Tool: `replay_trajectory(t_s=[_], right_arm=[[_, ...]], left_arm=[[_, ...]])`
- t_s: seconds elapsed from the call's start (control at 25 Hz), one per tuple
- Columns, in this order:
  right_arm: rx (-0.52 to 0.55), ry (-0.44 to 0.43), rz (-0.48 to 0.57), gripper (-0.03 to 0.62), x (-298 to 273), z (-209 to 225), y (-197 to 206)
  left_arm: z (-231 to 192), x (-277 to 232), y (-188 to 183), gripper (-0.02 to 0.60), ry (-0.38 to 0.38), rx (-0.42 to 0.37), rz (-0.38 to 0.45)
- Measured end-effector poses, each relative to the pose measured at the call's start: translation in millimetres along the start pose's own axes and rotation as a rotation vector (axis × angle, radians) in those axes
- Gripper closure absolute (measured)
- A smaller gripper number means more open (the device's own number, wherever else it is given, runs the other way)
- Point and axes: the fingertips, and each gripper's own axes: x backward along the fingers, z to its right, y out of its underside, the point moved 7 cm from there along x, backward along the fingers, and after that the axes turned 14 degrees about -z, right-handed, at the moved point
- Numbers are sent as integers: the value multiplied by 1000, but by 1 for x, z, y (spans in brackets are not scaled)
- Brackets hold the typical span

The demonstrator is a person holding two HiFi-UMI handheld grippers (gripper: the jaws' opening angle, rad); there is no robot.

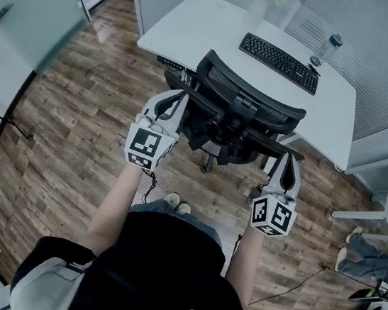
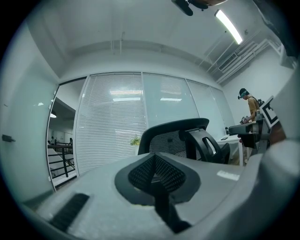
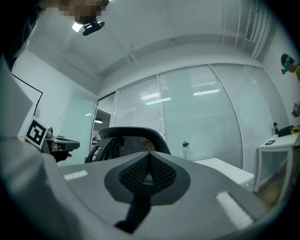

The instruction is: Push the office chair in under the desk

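Flanking a black mesh-backed chair (image 1: 233, 92) at its armrests, left gripper (image 1: 178, 98) and right gripper (image 1: 288, 158), jaws pressed together, empty, smooth white desk (image 1: 198, 22) beyond the chair.

- An office.
- White desk (image 1: 198, 24) carrying a keyboard (image 1: 278, 62), with a mesh office chair (image 1: 247, 107) before it.
- Glass partitions (image 2: 165, 105) with blinds (image 2: 110, 123) line the room.

A black keyboard (image 1: 278, 62) lies at one o'clock, with a water bottle (image 1: 326, 50) just past its right end. A vase of yellow flowers (image 1: 257, 8) stands at twelve. A white side table (image 1: 382, 193) stands at three o'clock, and a black cable (image 1: 288, 287) trails over the wood floor (image 1: 61, 132) at five.
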Motion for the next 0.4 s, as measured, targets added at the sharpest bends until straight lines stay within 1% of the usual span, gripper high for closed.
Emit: replay_trajectory(t_s=[0.4], right_arm=[[-7,4,-5,589,-1,1,1]], left_arm=[[0,-3,2,574,9,4,-9]])
